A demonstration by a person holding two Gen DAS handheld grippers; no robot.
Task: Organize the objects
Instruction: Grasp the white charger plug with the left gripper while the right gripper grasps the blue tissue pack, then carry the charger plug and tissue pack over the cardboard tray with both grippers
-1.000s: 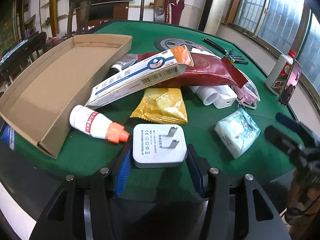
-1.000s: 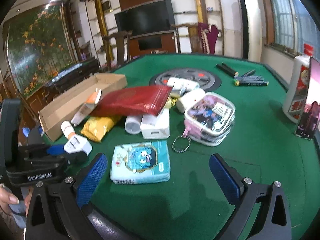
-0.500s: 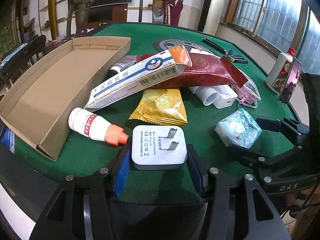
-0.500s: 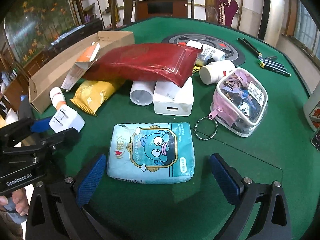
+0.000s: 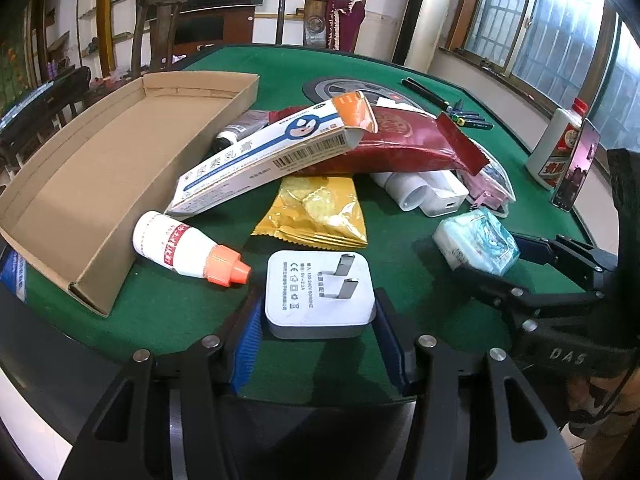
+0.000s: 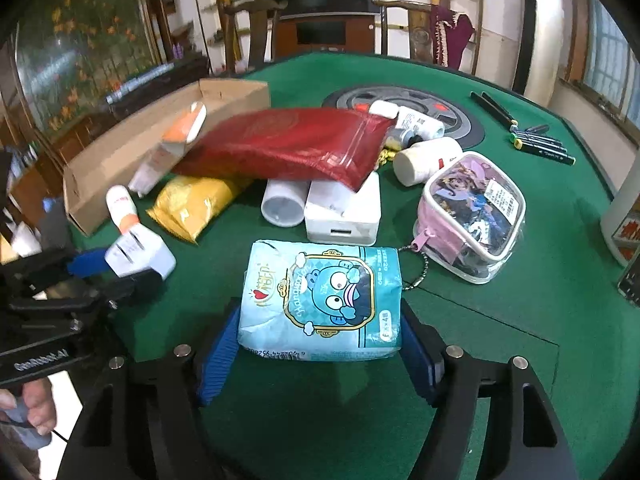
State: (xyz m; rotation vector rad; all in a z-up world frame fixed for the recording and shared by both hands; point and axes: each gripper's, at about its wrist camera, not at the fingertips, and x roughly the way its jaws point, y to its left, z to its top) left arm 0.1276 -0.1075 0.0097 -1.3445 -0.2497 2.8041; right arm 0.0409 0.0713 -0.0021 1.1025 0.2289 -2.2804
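The white plug adapter [image 5: 320, 294] is sitting prongs-up between the blue pads of the left gripper [image 5: 318, 336], whose jaws are clamping on its two sides. To the adapter's right, the light-blue tissue pack [image 6: 322, 300] is lying on the green felt surface [image 6: 480, 320] between the jaws of the right gripper [image 6: 318, 354]; these have just been closing, and the pads are now meeting the pack's sides. Just beyond the adapter a white bottle with an orange cap [image 5: 188, 248] is lying on its side, and a yellow snack packet [image 5: 316, 212] is resting flat beside it. Farther from the adapter, a long white-and-blue carton [image 5: 264, 156] is leaning across a red pouch [image 5: 404, 144], and an open cardboard tray [image 5: 100, 176] is standing to the adapter's left. The left wrist view is showing the tray's bare inside and the carton's barcode; the right wrist view is showing a pink clear zip pouch [image 6: 472, 216], a white power bank [image 6: 344, 216] and a person's hand [image 6: 28, 412] working the left gripper's handle. Behind the surface, wooden chairs, a dark television and barred windows are filling the room.
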